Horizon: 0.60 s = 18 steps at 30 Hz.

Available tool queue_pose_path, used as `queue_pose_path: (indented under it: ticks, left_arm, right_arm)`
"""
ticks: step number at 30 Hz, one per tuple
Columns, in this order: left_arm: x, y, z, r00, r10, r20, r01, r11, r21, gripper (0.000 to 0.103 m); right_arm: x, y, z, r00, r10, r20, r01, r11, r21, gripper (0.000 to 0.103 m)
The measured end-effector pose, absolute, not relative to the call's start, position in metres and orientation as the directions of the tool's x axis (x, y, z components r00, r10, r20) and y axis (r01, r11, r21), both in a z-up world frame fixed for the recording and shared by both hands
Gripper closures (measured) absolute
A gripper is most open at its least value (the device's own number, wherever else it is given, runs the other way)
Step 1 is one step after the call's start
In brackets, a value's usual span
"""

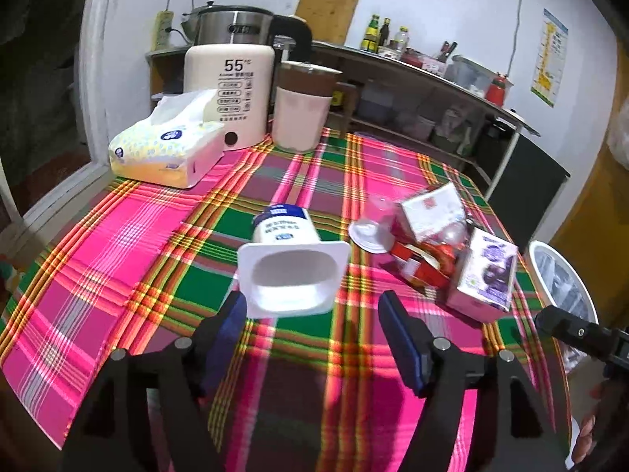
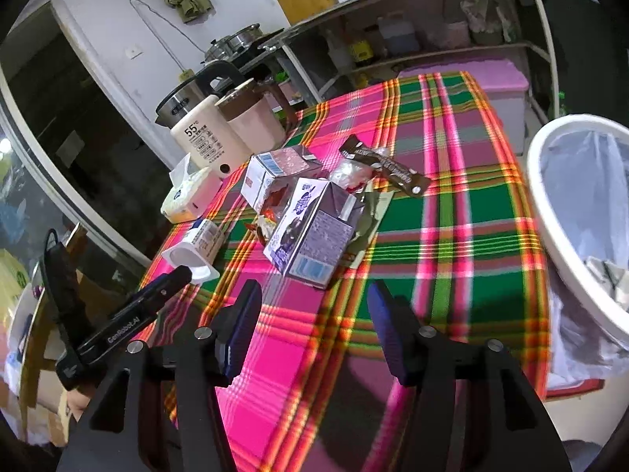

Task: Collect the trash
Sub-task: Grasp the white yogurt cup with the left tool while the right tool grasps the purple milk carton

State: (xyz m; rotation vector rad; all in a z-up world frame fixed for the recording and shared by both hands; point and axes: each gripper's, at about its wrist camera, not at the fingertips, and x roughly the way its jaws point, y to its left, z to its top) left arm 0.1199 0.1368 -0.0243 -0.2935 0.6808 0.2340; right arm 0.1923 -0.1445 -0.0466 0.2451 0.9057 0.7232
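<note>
the left gripper is seen at the bottom centre of the left wrist view with its fingers spread wide and nothing held; a tipped white yogurt cup lies just ahead, its open mouth turned toward the fingers, on the plaid tablecloth. to the right of centre a clear plastic cup, a white and red carton, red wrappers and a purple milk carton are clustered. the right gripper is also held wide and empty, low in the right wrist view, with the purple milk carton just above it. a brown snack wrapper lies beyond. a white lined trash bin is seen at the right edge. a tissue pack and cream kettle stand upper left.
</note>
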Motion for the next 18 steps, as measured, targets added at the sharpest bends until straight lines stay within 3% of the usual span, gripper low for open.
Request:
queue_pose_path:
  ticks: [18]
  left_arm:
    - [0.147, 0.153, -0.042, 0.701, 0.108, -0.705, -0.348, 0.915, -0.206, 0.026]
  right_arm:
    - [0.236, -0.109, -0.070, 0.331, 0.694, -0.639, -0.429, 0.714, 0.554, 0.046]
